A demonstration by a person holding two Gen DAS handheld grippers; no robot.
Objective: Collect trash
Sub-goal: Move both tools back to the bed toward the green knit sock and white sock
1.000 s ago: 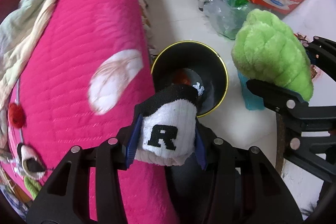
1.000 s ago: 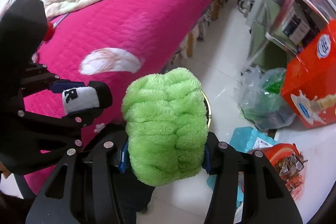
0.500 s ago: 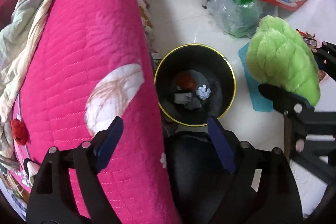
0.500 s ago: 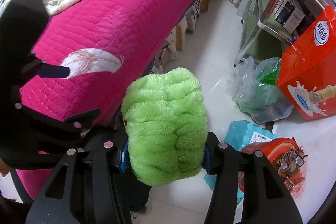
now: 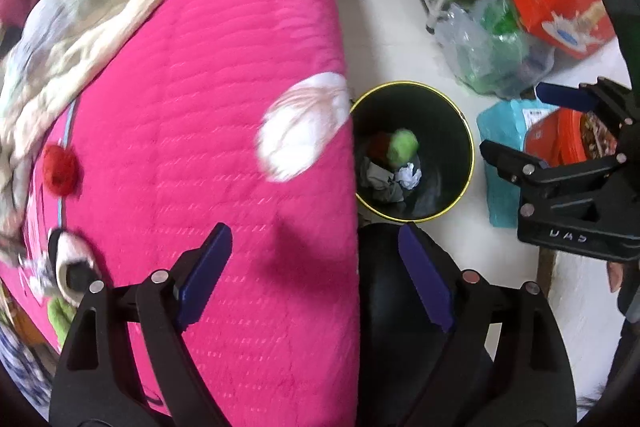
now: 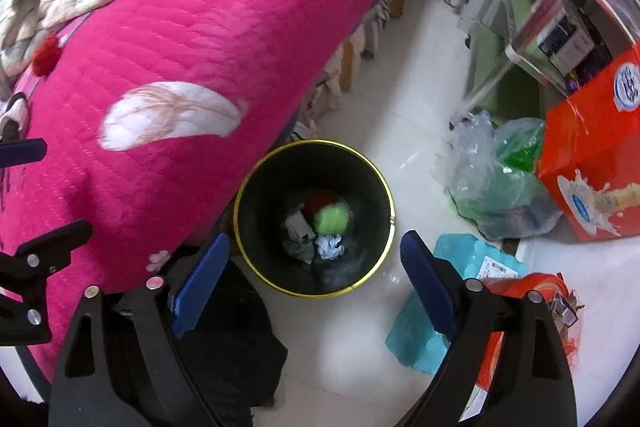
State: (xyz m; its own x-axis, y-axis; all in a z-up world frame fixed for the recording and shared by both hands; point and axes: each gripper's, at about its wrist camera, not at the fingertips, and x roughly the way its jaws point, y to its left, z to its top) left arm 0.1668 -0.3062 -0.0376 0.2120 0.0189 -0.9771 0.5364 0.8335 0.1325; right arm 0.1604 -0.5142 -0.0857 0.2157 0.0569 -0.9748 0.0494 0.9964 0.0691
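Both tongs, left (image 5: 314, 267) and right (image 6: 316, 279), are seen spread apart with nothing between the pads; the right jaws have just been opening. The green plush (image 6: 330, 219) is seen inside the bin (image 6: 376, 247), at 12 o'clock from the right tongs, beside the bed (image 6: 180, 27).

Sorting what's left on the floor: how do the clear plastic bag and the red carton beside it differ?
The clear plastic bag is soft, crumpled and see-through, with green stuff visible inside; the red carton is stiff, boxy and opaque. The bag carries no print that shows, while the carton bears a picture and a round blue-and-white logo. The bag slumps low; the carton stands taller. Both sit on the white floor, right of the black bin.
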